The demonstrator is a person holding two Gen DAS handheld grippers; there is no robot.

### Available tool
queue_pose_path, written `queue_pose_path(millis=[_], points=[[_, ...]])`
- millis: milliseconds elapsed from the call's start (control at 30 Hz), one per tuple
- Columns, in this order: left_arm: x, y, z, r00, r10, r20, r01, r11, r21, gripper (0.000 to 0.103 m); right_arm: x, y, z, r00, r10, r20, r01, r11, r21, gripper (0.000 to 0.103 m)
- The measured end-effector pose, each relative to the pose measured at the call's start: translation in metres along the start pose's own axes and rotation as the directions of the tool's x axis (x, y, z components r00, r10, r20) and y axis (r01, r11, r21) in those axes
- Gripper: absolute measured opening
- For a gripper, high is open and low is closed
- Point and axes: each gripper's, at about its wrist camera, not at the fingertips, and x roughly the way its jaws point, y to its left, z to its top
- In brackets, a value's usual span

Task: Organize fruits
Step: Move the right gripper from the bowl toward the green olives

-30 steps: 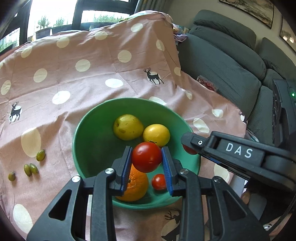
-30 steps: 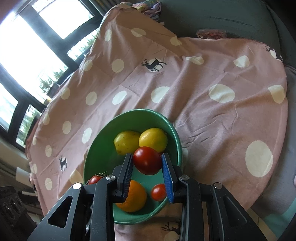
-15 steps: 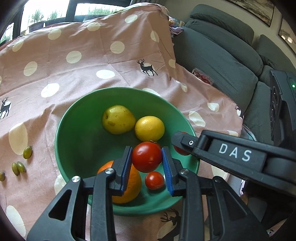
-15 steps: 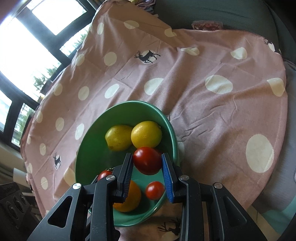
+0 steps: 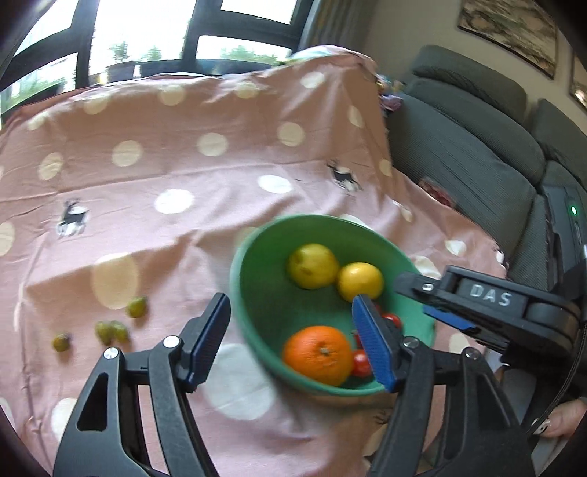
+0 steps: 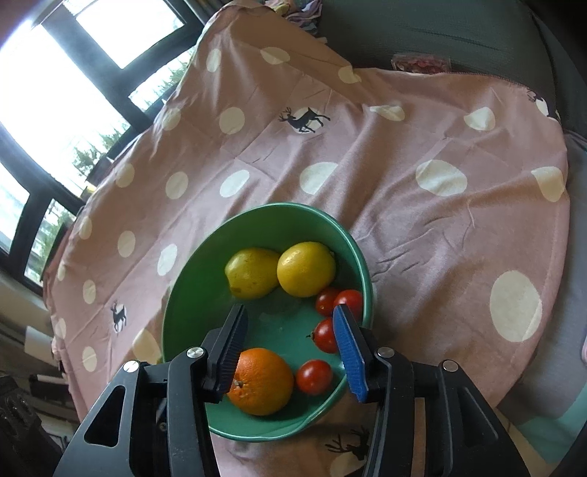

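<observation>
- My left gripper (image 5: 290,341) has just been opening; its jaws stand wide with nothing between them, beside the round green bowl (image 5: 249,264)
- My right gripper (image 6: 290,352) has also been opening, empty, above that bowl; inside lie an orange (image 6: 262,381), two yellow lemons (image 6: 306,269) and four red tomatoes (image 6: 314,376)
- Small green grapes (image 5: 110,330) lie on the pink dotted cloth (image 5: 183,176)

Daylight is being let in through dark-framed windows (image 5: 154,40), with greenery being glimpsed outside. A grey ribbed fabric sofa (image 5: 473,154) is being partly covered by a pink cloth with cream polka dots and deer prints (image 6: 385,154). A framed picture (image 5: 510,33) is being displayed on the pale wall.
</observation>
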Motion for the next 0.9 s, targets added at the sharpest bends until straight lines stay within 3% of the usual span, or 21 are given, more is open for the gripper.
queue_pose_path(millis=[167, 400, 533, 900], points=[[-0.031, 0.053, -0.001, 0.986, 0.162, 0.040, -0.157, 0.982, -0.106, 0.071, -0.004, 0.018, -0.005, 1.000, 0.025, 0.017, -0.024, 0.999, -0.042, 0.049], [-0.057, 0.113, -0.008, 0.936, 0.348, 0.054, -0.333, 0.924, -0.191, 0.072, -0.006, 0.053, -0.017, 0.998, 0.041, 0.040, -0.036, 0.992, -0.117, 0.049], [-0.060, 0.144, -0.014, 0.921, 0.388, 0.022, -0.372, 0.895, -0.245, 0.072, -0.007, 0.082, -0.028, 0.997, 0.057, 0.049, -0.047, 0.981, -0.186, 0.049], [-0.056, 0.188, -0.030, 0.921, 0.389, -0.028, -0.380, 0.877, -0.294, 0.071, 0.018, 0.158, -0.064, 0.994, 0.109, 0.008, -0.099, 0.929, -0.357, 0.049]])
